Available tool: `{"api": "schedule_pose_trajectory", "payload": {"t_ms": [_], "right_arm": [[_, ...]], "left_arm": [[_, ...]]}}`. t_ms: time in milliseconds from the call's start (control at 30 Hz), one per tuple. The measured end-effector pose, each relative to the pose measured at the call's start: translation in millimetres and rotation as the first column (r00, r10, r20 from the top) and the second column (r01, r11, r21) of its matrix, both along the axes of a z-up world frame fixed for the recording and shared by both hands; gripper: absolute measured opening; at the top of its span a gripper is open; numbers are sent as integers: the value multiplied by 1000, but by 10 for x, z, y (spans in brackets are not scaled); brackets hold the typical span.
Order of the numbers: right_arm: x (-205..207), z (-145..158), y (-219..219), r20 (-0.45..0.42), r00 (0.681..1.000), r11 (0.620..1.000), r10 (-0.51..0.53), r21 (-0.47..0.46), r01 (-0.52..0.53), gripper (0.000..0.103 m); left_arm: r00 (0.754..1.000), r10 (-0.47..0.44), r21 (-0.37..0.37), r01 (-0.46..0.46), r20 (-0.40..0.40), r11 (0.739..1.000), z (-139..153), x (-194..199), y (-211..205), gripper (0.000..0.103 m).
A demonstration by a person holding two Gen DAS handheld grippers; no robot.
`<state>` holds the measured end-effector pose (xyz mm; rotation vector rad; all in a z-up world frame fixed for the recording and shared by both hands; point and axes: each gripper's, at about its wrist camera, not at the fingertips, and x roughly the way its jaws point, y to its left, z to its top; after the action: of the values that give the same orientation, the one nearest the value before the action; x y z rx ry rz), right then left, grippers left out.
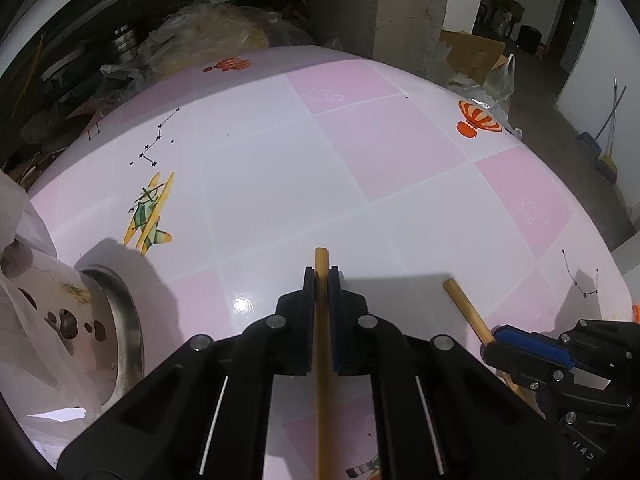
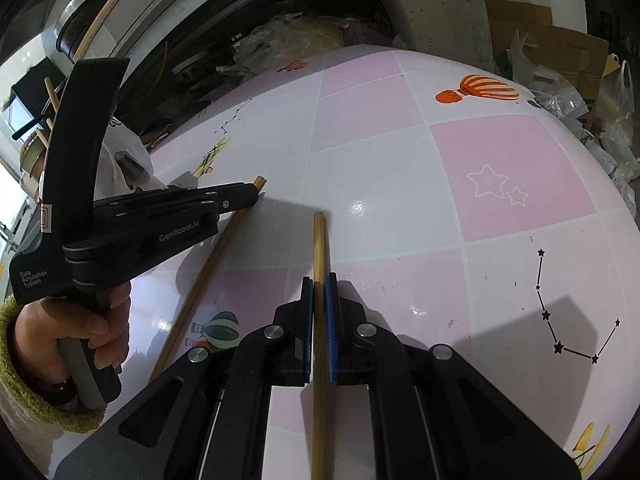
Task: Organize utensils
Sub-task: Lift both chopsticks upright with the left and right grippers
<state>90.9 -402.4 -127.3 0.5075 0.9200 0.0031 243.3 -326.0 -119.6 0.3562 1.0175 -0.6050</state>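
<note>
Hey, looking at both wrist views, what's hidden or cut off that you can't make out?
- Left chopstick: its lower end runs off the bottom edge of the left wrist view, under the left hand-held gripper.
- Right chopstick: its lower end is cut off likewise in the right wrist view, below the right hand-held gripper.
- Holder: its opening is off the left edge, partly behind a plastic bag.

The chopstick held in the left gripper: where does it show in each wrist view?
Left wrist view: chopstick runs up the lower centre, clamped in the left gripper.
Right wrist view: same chopstick slants at left, its tip in the left gripper.
Shared landmark: the yellow plane print on the table.
</note>
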Motion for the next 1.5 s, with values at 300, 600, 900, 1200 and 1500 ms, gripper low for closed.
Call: {"api": "schedule_pose_trajectory", "payload": {"t_ms": [300,600,900,1200,1500], "right_arm": [[3,1,-1,0,1000,1000,1,-3,-1,6],[-3,4,-10,0,1000,1000,0,4,0,6],[-9,0,-12,0,1000,1000,-1,3,1,6],[-6,4,-6,-5,1000,1000,-5,-5,5,6],[5,8,-10,-11,1000,1000,-10,-11,10,6]], "left_arm": [[1000,9,-38,-9,1,999,97,-24,67,5],[1000,-9,-112,12,29,994,420,-172,174,5],[995,-29,-194,47,96,980,864,-422,370,5],[990,-23,-248,57,138,967,1154,-637,671,5],[987,18,-304,31,158,952,1342,-788,1005,5]]}}
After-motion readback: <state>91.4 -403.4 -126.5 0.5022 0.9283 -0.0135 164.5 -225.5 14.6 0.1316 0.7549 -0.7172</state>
